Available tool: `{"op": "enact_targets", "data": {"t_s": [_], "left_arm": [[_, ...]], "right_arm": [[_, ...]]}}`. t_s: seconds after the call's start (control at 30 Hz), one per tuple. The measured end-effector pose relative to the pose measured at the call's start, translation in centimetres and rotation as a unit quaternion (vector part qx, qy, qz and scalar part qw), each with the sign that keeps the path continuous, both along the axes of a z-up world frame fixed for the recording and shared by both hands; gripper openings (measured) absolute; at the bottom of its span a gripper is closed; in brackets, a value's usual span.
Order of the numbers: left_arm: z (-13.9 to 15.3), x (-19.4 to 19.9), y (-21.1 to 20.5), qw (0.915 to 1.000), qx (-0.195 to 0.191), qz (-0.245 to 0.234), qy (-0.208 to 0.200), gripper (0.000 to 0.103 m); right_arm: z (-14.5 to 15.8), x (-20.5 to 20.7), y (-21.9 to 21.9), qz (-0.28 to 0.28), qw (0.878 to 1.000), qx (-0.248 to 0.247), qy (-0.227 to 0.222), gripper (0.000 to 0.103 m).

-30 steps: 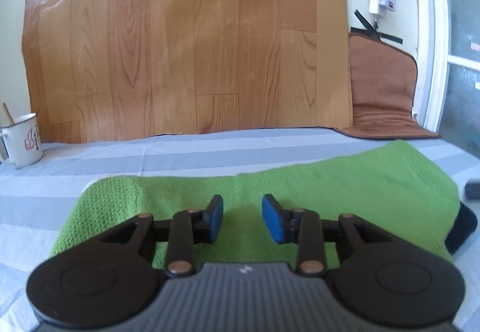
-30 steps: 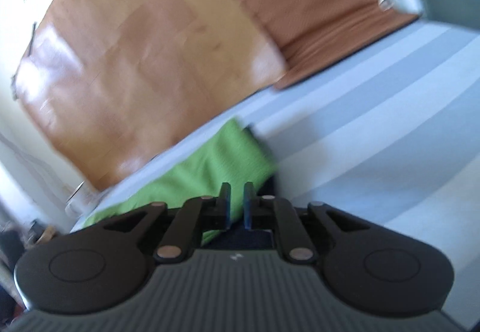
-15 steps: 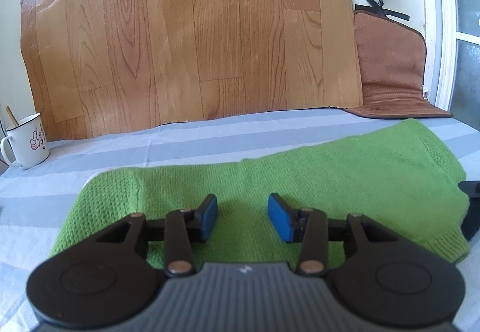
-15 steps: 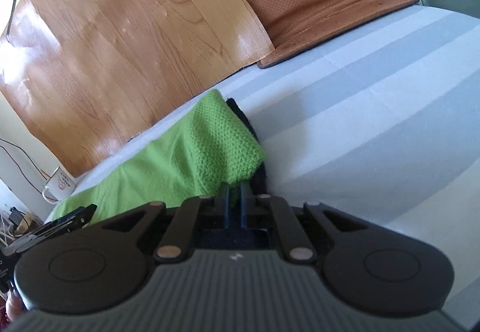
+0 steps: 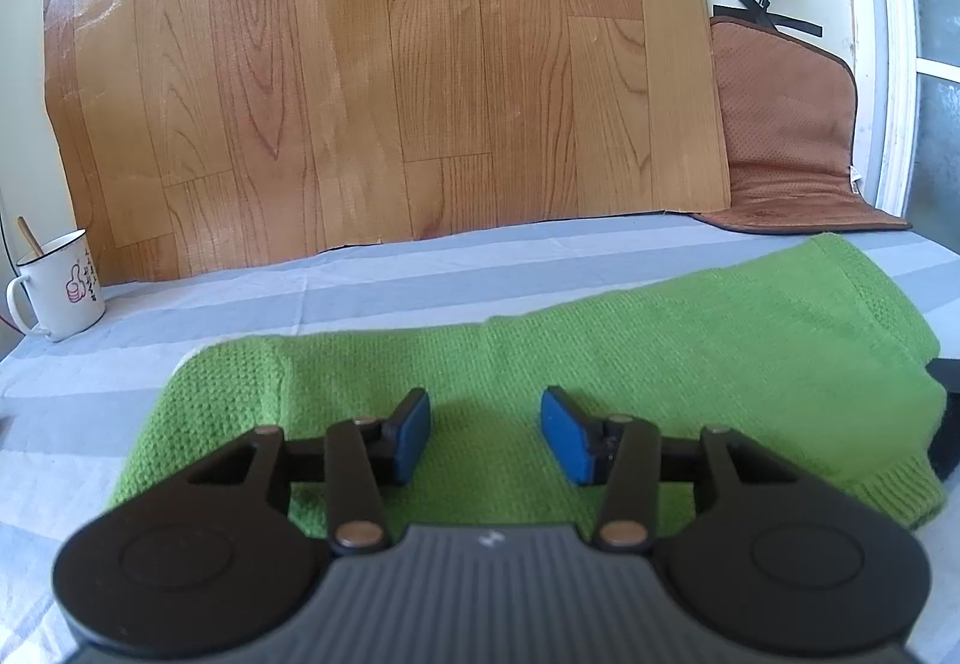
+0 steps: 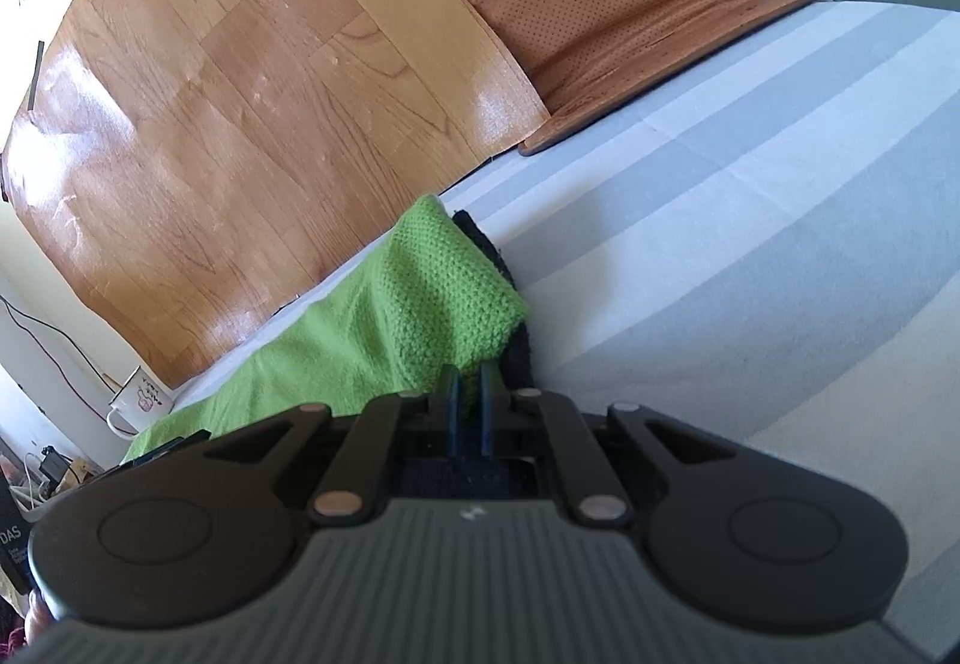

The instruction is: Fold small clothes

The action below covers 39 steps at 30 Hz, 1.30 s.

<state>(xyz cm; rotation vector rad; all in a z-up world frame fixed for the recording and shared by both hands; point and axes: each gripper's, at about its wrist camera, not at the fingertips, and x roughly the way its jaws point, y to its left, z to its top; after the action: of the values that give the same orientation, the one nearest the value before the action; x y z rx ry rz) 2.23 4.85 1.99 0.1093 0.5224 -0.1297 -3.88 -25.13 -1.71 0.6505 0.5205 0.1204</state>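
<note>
My left tool (image 5: 485, 437) hangs wide apart over the green knitted garment (image 5: 600, 382) spread ahead on the striped table (image 5: 420, 274). My right tool (image 6: 467, 405) is pinched together on its dark edge (image 6: 521, 349).

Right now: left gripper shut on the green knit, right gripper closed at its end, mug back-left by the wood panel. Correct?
Not quite: the left gripper is open, its blue pads apart over the green knit, as the left wrist view shows. The right gripper is closed at its end and the mug is back-left.
</note>
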Motion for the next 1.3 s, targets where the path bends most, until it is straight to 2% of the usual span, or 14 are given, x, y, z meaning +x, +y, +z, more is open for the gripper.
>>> {"op": "enact_targets", "data": {"t_s": [0.17, 0.27, 0.33, 0.4, 0.53, 0.7, 0.9, 0.97, 1.03, 1.1, 1.13, 1.2, 1.27, 1.3], "left_arm": [[0.0, 0.0, 0.1, 1.0, 0.0, 0.003, 0.0, 0.046], [0.0, 0.0, 0.1, 1.0, 0.0, 0.006, 0.0, 0.05], [0.0, 0.0, 0.1, 1.0, 0.0, 0.009, 0.0, 0.053], [-0.1, 0.0, 0.1, 0.9999, 0.001, 0.011, -0.001, 0.055], [-0.1, 0.0, 0.2, 0.9999, -0.001, 0.01, -0.002, 0.056], [-0.1, 0.0, 0.3, 1.0, -0.003, 0.009, -0.001, 0.057], [-0.1, 0.1, 0.4, 0.9999, -0.007, 0.007, -0.001, 0.057], [-0.1, 0.0, 0.5, 0.9999, -0.01, 0.006, -0.001, 0.057], [0.0, 0.0, 0.6, 0.9999, -0.014, 0.005, -0.001, 0.057], [0.0, -0.1, 0.8, 0.9998, -0.019, 0.003, -0.002, 0.057], [0.0, -0.1, 1.0, 0.9997, -0.024, 0.0, -0.004, 0.056], [0.4, -0.3, 1.8, 0.9988, -0.048, -0.005, -0.009, 0.056], [1.2, -0.5, 3.7, 0.9942, -0.106, -0.004, -0.017, 0.056], [1.7, -0.5, 5.1, 0.9891, -0.146, 0.002, -0.022, 0.056]], "right_arm": [[-0.1, -0.6, -0.6, -0.006, 1.0, 0.019, -0.012, 0.012], [0.1, -1.7, -0.7, -0.028, 0.999, 0.022, -0.035, 0.021], [0.0, -2.1, -1.0, -0.051, 0.998, 0.026, -0.038, 0.048], [-0.3, -2.2, -1.6, -0.072, 0.996, 0.043, -0.035, 0.051], [-0.9, -2.3, -2.8, -0.075, 0.993, 0.091, -0.03, 0.051], [-0.1, -1.3, -1.9, -0.054, 0.996, 0.074, -0.011, 0.061], [0.2, 1.4, -1.3, -0.017, 0.996, 0.085, 0.034, 0.058], [0.3, 2.4, -0.5, 0.007, 0.995, 0.081, 0.048, 0.051], [0.1, 3.1, 0.1, 0.014, 0.994, 0.087, 0.066, 0.026], [-0.1, 3.0, 0.0, 0.002, 0.991, 0.11, 0.077, 0.022], [0.5, 2.8, 0.2, -0.002, 0.992, 0.103, 0.075, 0.022], [2.9, 2.2, 1.5, 0.006, 0.996, 0.074, 0.045, 0.021], [5.9, 1.8, 3.6, 0.032, 0.999, 0.043, 0.004, 0.02], [7.5, 1.7, 5.1, 0.05, 0.998, 0.02, -0.016, 0.02]]}}
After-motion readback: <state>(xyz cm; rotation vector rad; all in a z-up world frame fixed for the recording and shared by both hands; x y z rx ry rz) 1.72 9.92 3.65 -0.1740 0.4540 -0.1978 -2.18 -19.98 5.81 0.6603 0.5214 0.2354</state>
